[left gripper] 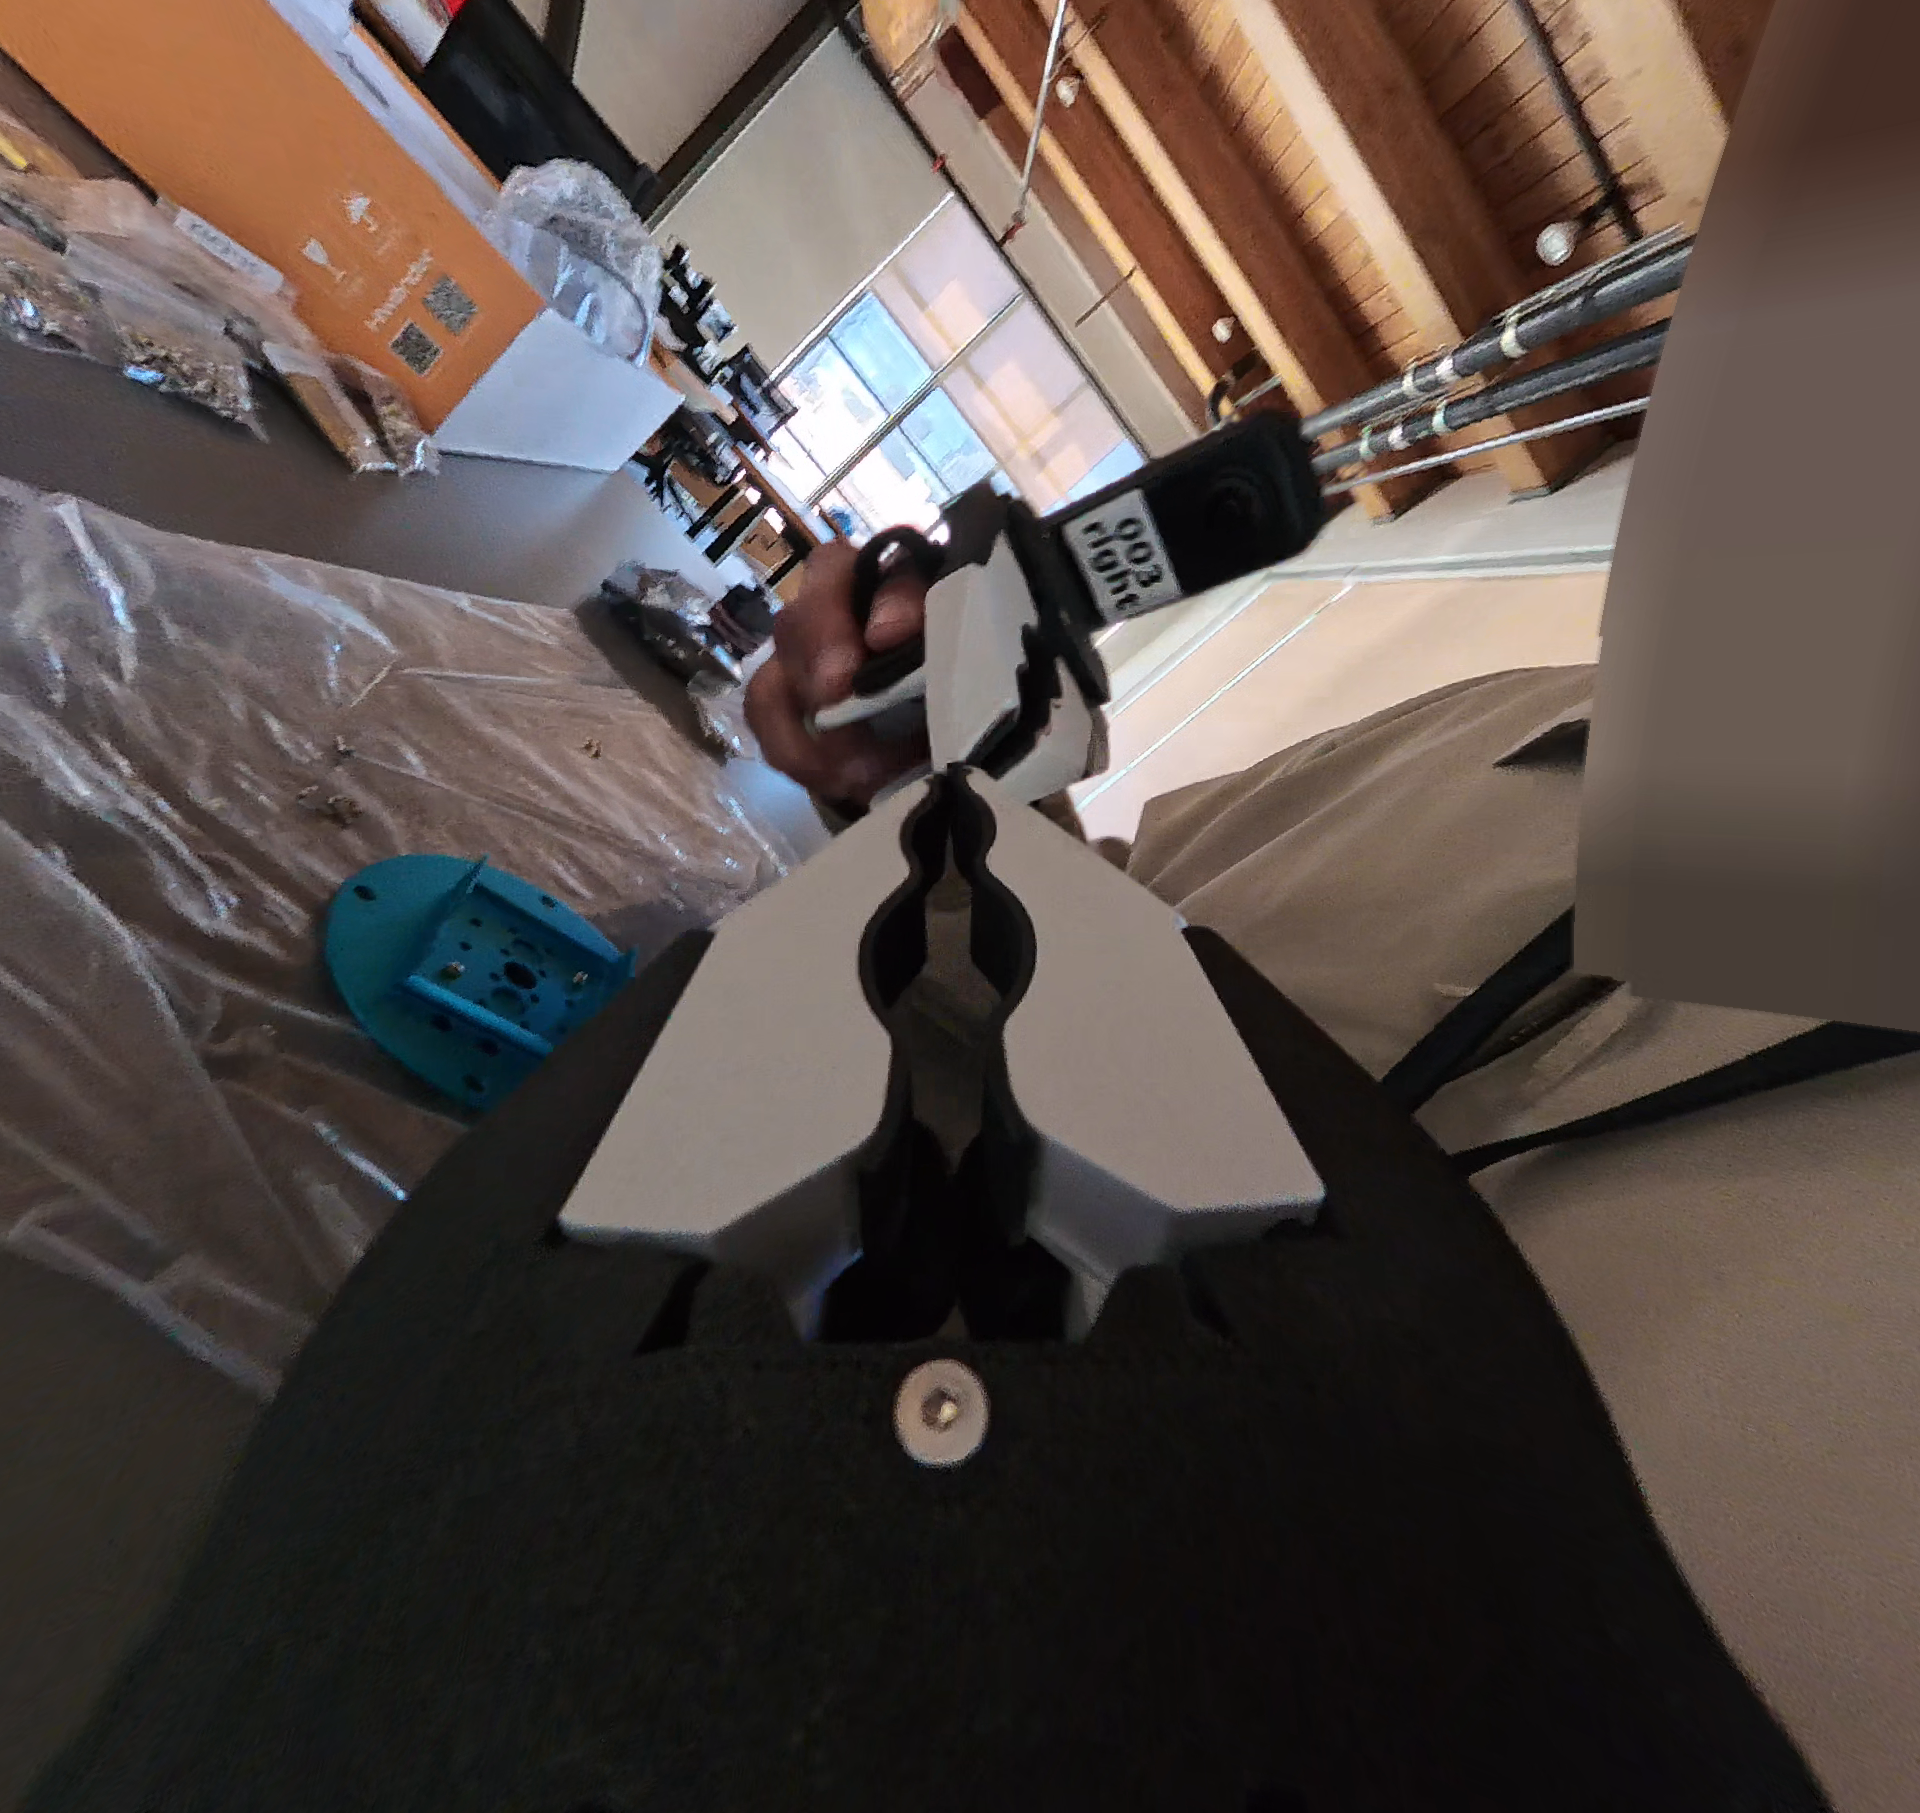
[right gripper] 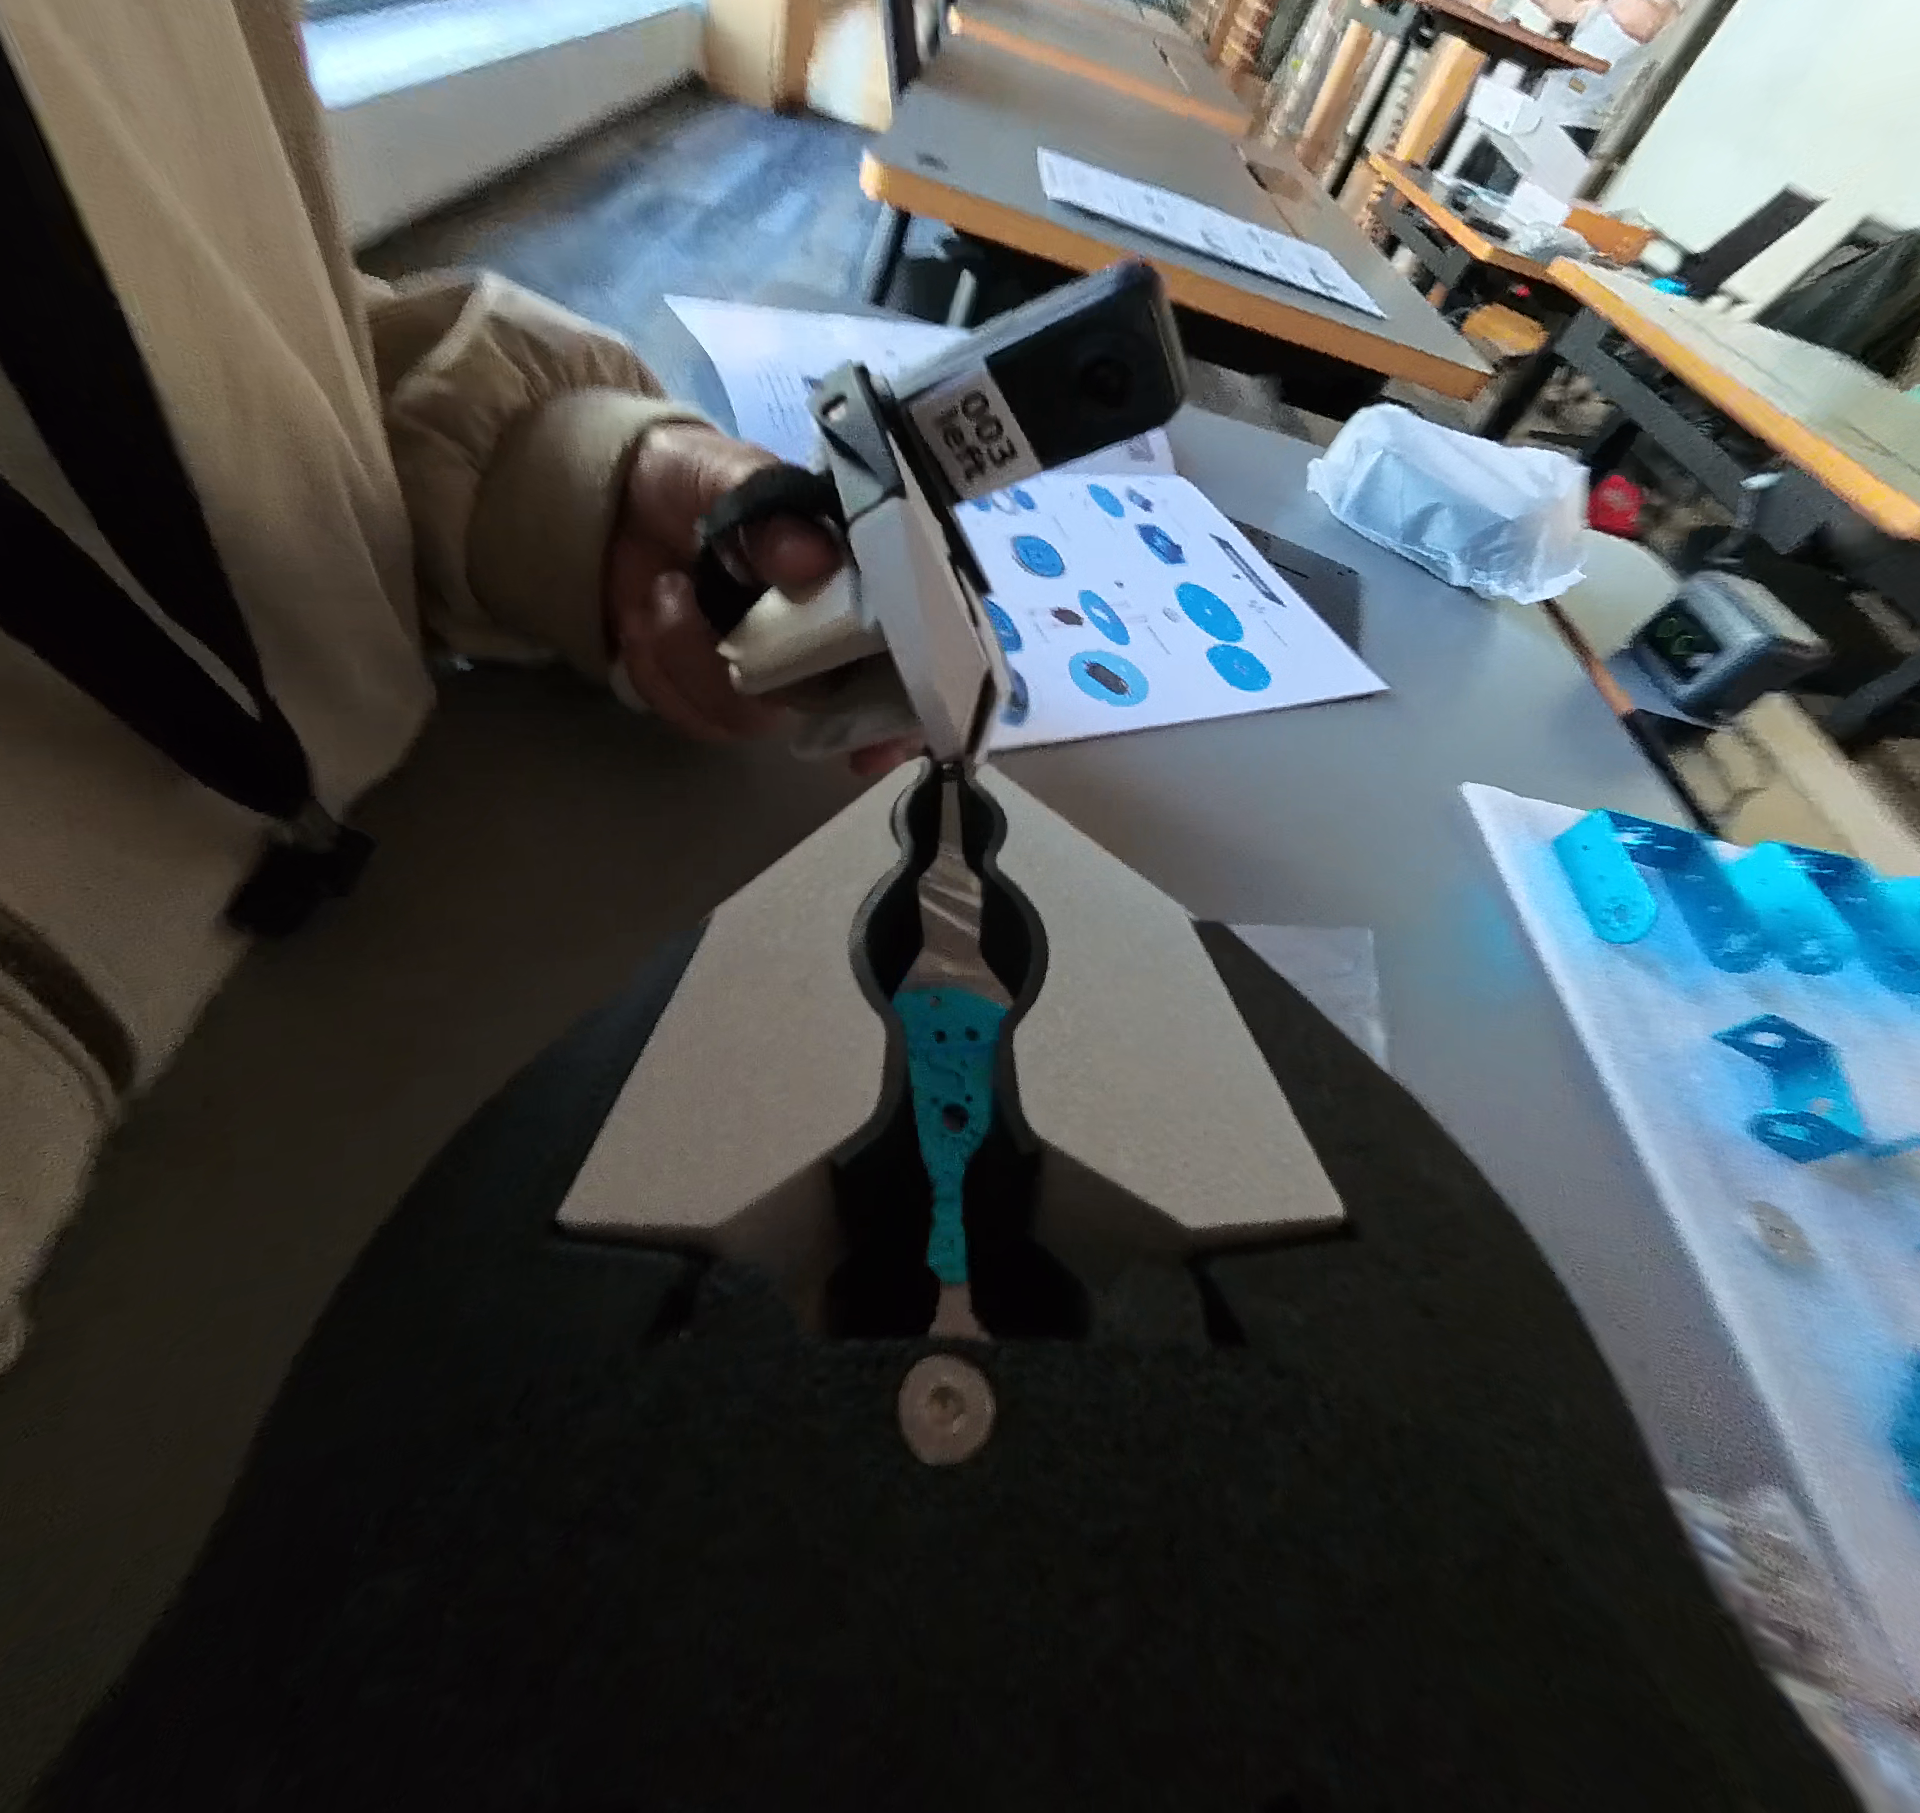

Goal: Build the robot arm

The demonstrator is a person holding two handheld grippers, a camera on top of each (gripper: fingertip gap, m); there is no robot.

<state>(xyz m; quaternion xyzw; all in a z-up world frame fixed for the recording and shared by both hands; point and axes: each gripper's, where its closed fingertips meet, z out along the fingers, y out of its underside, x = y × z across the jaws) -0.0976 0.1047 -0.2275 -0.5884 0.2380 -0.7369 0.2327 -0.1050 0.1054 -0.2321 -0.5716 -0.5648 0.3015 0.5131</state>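
My left gripper [left gripper: 951,799] is shut with nothing between its tips. My right gripper [right gripper: 951,787] is shut too. The two meet tip to tip in the air above the table. The right gripper [left gripper: 961,740] shows in the left wrist view, held by a hand [left gripper: 831,703]. The left gripper [right gripper: 961,740] shows in the right wrist view, held by a hand [right gripper: 675,620] in a beige sleeve. A teal round plate with a bracket on it [left gripper: 457,974] lies on the table below. It also shows through the gap behind the right fingers [right gripper: 945,1088].
Clear plastic sheeting [left gripper: 312,724] covers the table on the left, with bags of small parts [left gripper: 187,361] and an orange and white box [left gripper: 312,153] behind. A printed sheet [right gripper: 1143,610], a wrapped white bundle [right gripper: 1455,506] and a white tray [right gripper: 1558,932] of blue brackets lie on the right. The grippers are tip to tip, or close to it.
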